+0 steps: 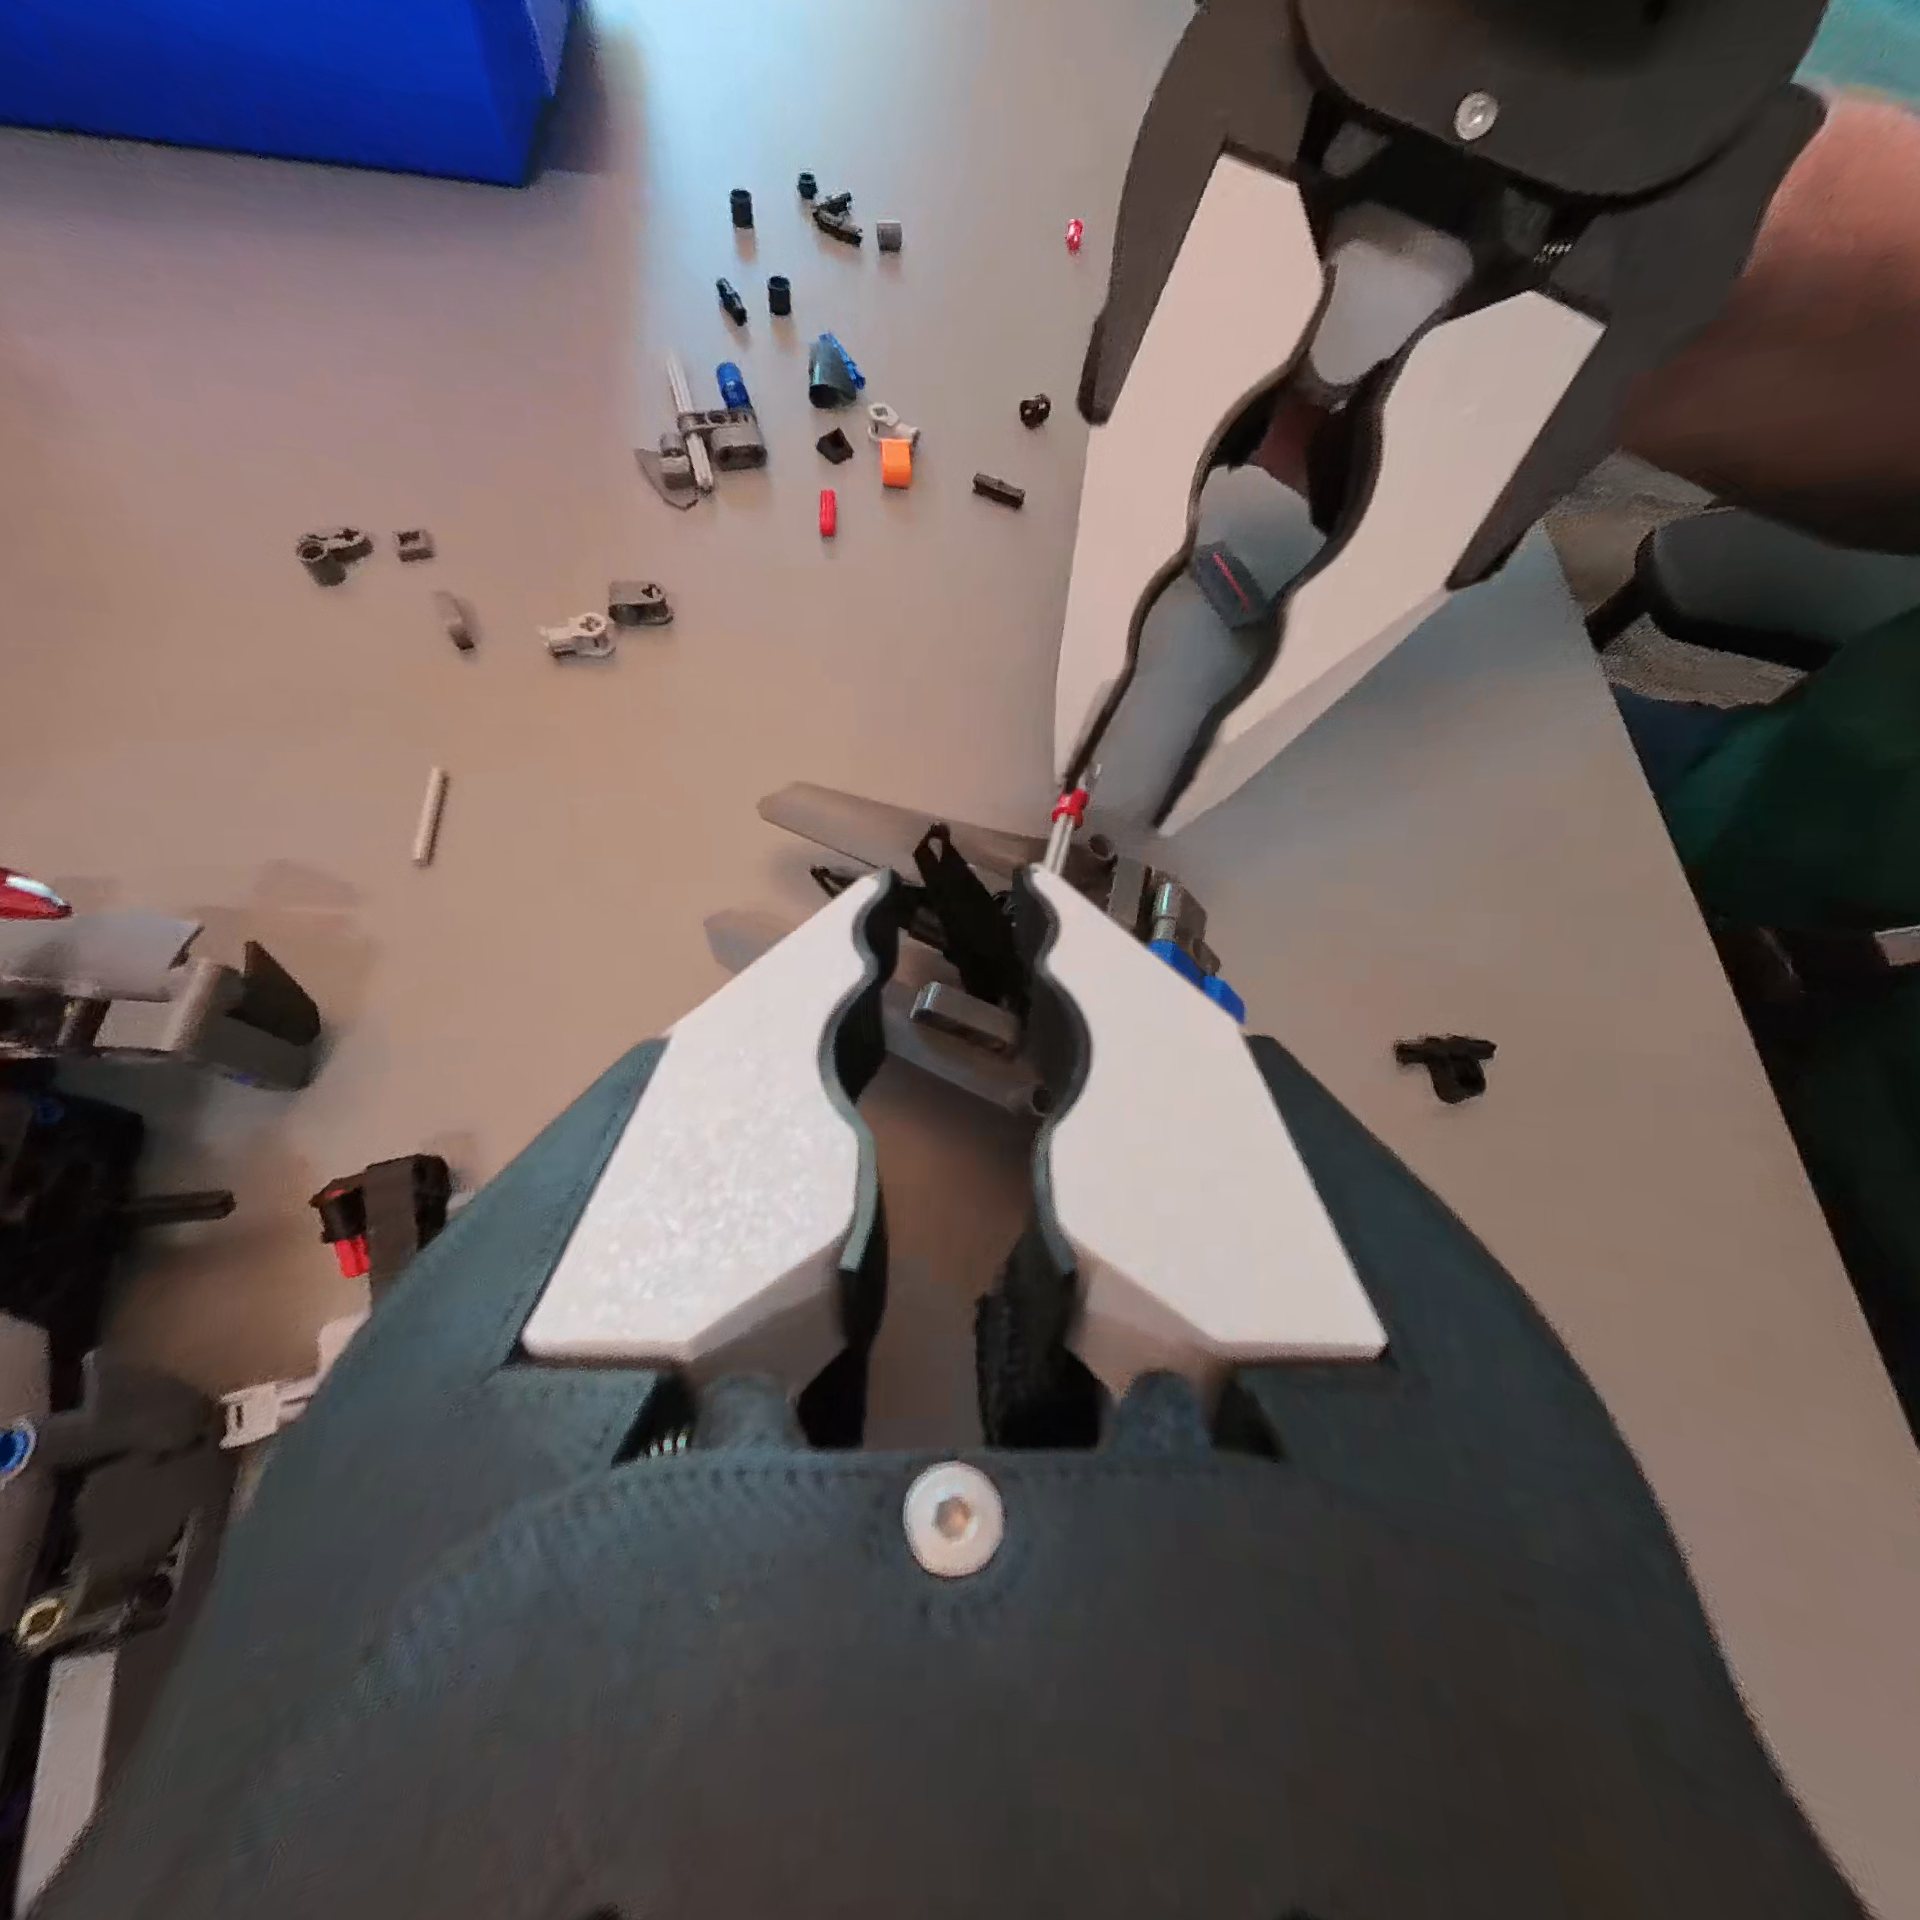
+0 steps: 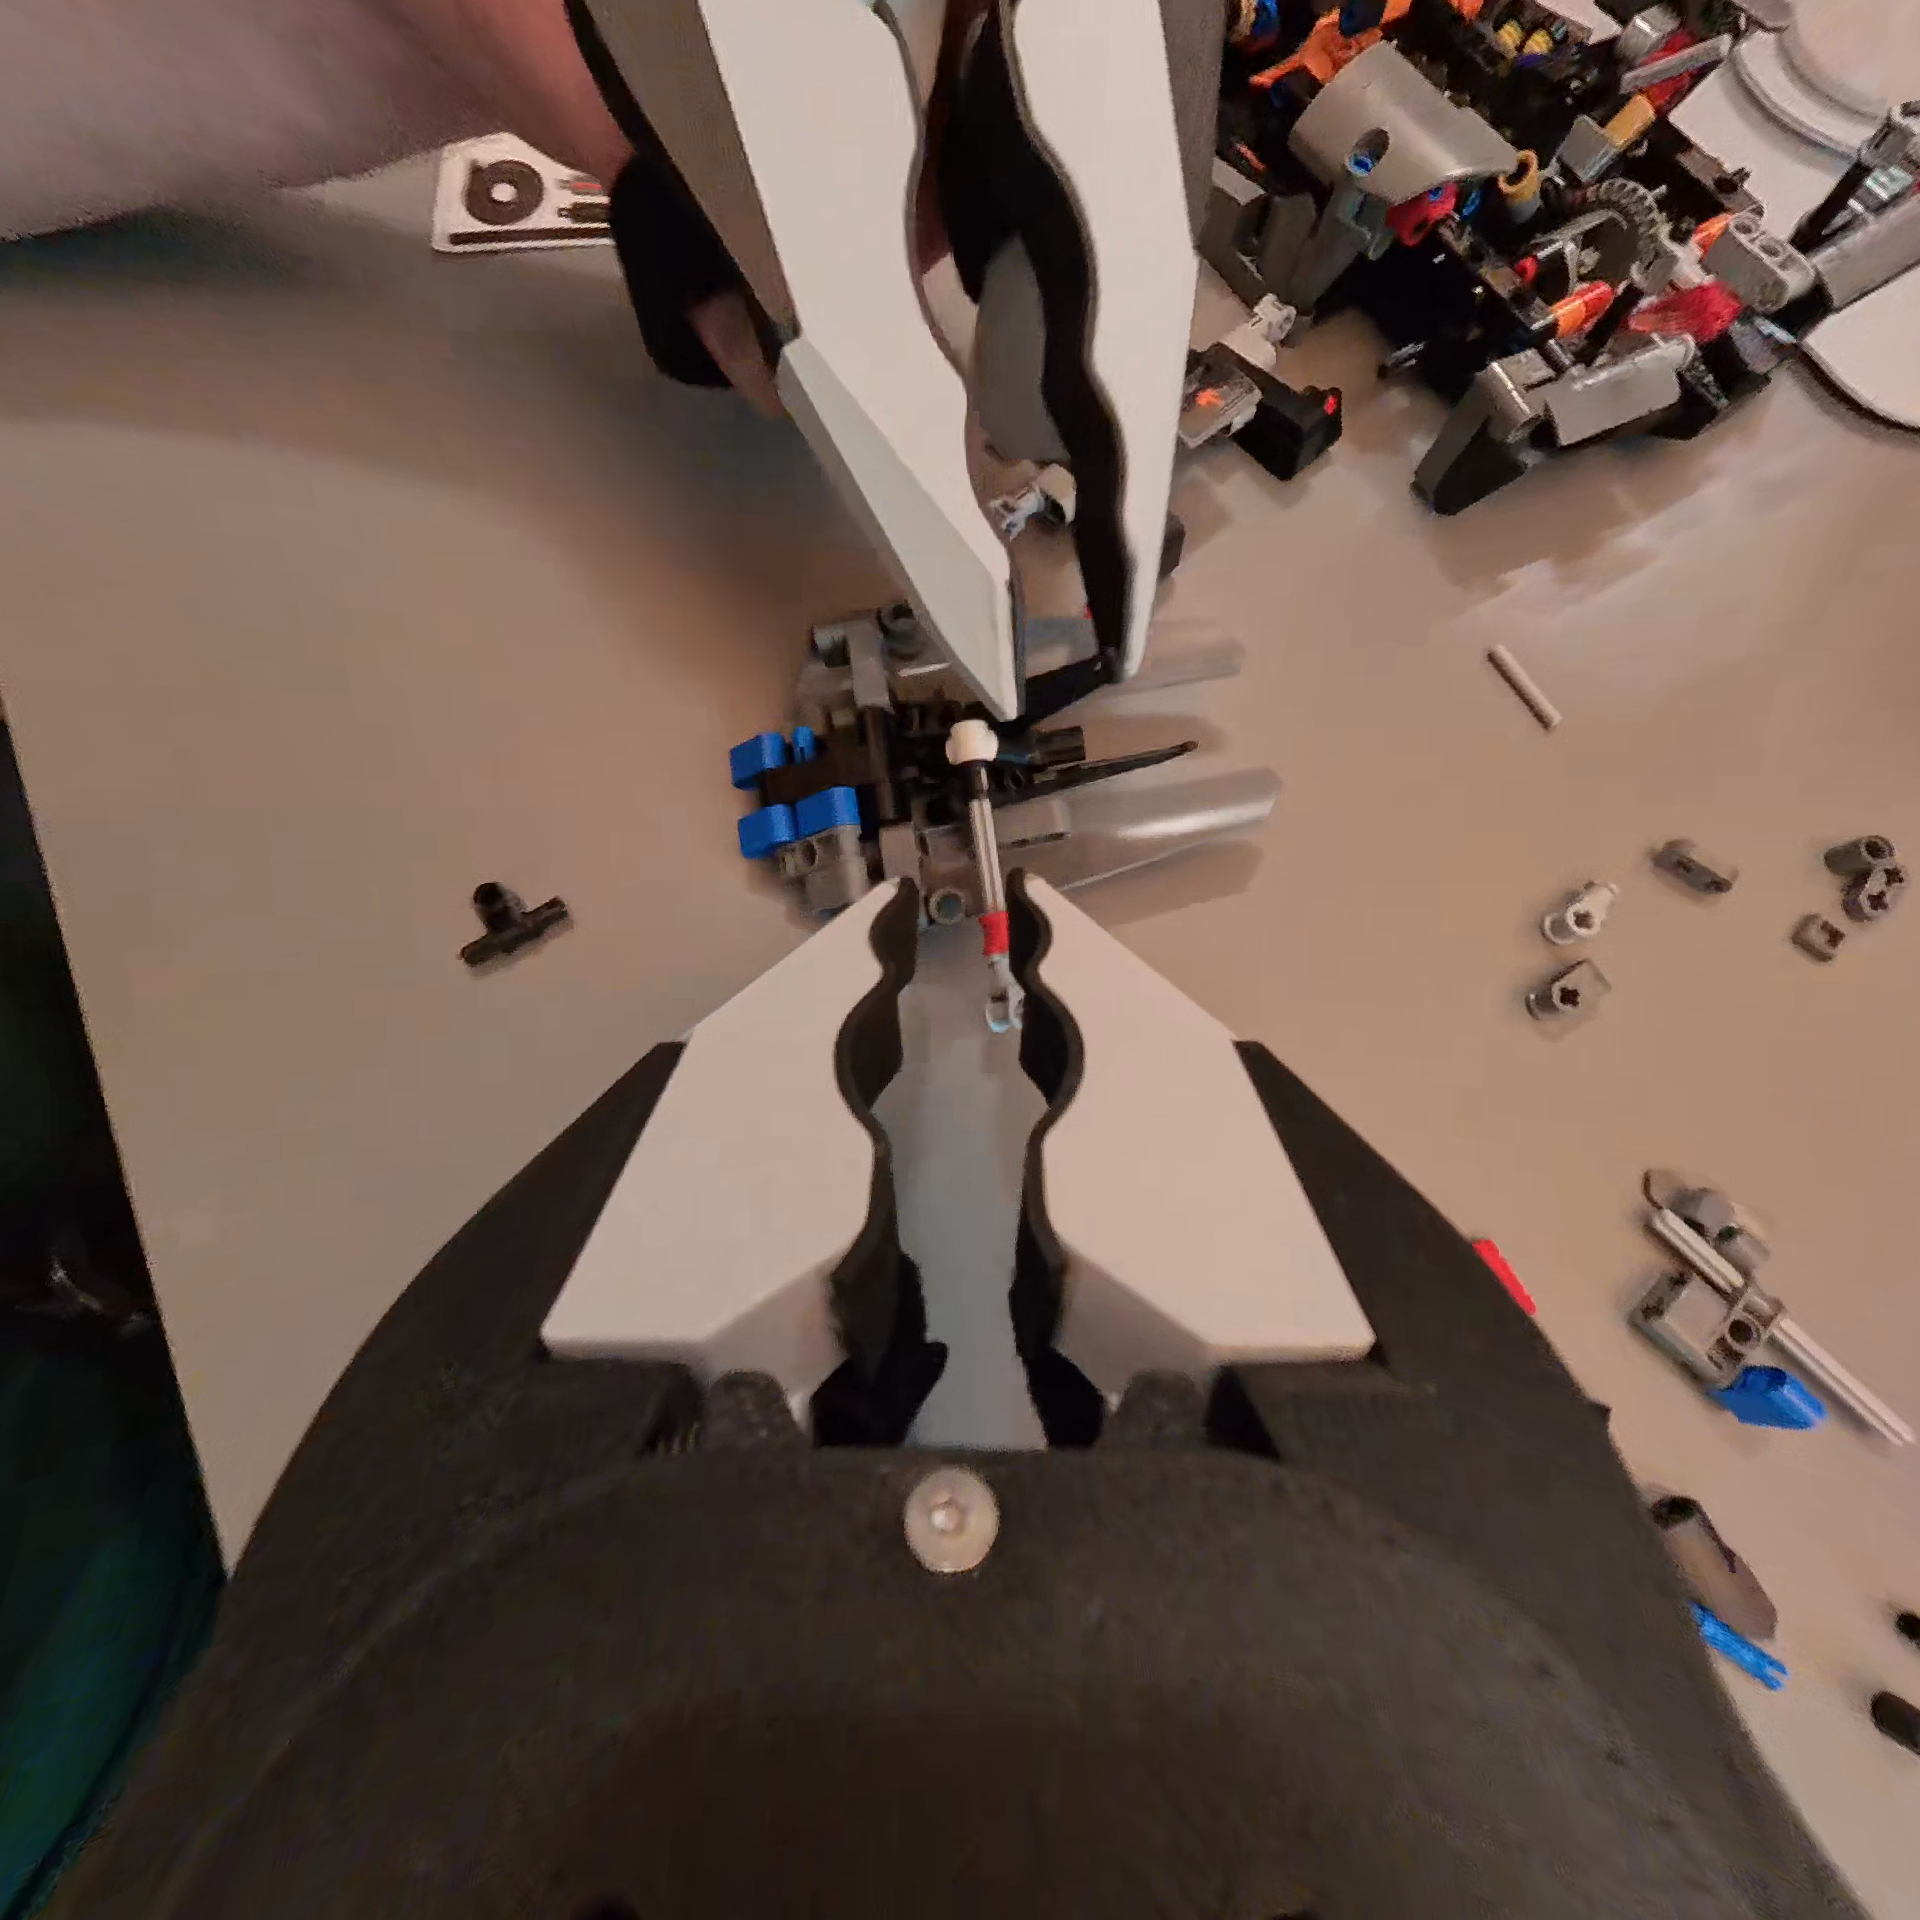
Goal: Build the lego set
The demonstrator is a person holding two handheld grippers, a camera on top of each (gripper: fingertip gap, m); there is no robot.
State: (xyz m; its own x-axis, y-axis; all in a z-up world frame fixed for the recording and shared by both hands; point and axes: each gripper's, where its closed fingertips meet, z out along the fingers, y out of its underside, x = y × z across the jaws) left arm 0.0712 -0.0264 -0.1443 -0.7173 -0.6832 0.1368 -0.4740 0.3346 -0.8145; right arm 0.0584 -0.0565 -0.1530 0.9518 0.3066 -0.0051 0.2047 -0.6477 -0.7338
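Left gripper is clamped on the small sub-assembly, fingertips closed over its black and grey parts; the right wrist view shows the same hold from the opposite side. Right gripper sits at the near edge of the sub-assembly, jaws narrowed but with a gap at the tips; the thin axle with its red bush lies in that gap. Whether the tips actually pinch the axle cannot be told. Sub-assembly rests on the grey table, blue connectors on the side of it away from the big model, which sits well apart. Loose parts are scattered beyond the sub-assembly in the left wrist view; a black T-piece lies near it on the blue-connector side. Handling judgement: light, rigid plastic, friction-fit, so joints likely pop under side load. Axle is slim, probably slips or rotates between the pads; better taken near the red bush, pushed along its own line, while the left holds the stiff beam core, not the thin grey panel.
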